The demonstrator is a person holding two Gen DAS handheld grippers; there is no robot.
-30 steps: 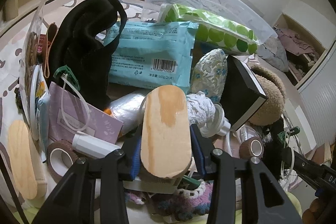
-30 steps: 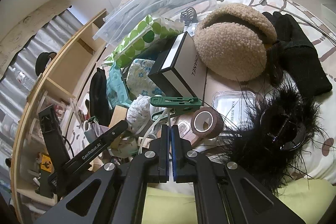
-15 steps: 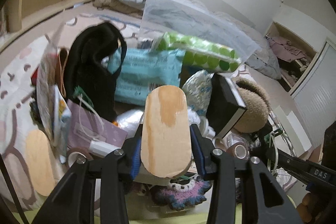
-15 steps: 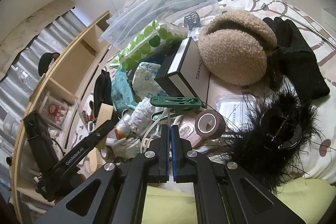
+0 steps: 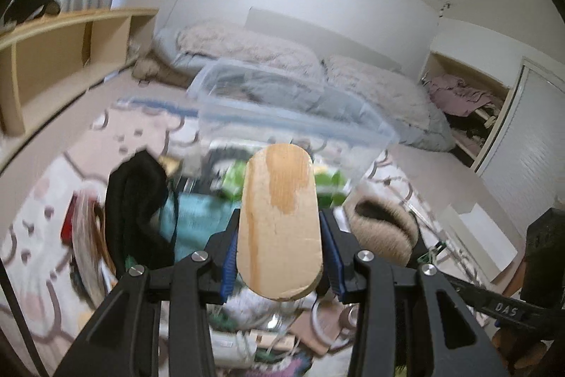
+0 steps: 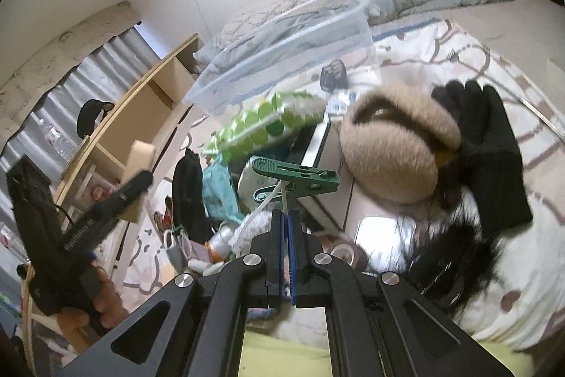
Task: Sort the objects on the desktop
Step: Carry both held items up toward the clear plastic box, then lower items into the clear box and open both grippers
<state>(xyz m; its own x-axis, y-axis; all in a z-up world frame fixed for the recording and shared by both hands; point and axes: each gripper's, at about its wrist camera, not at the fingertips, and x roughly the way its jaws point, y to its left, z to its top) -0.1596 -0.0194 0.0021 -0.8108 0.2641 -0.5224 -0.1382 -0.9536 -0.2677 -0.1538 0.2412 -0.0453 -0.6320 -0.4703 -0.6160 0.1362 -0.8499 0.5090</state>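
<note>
Wooden block (image 5: 279, 221) clenched in left tongs (image 5: 279, 253), clear of clutter for clear bin (image 5: 282, 115); right tongs (image 6: 285, 228) pinch white cord under green clip (image 6: 296, 177).

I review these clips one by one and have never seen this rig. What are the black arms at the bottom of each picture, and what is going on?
They are two hand-held grasping tools, one per hand, each with a fisheye camera looking along its fingers. The left tool is clamped on a rounded wooden block. The right tool is shut on a thin white cord with a green clothes peg on it. Below lies a cluttered bedcover: a clear plastic bin, a green-dotted pack, fluffy beige earmuffs, a black glove.
</note>
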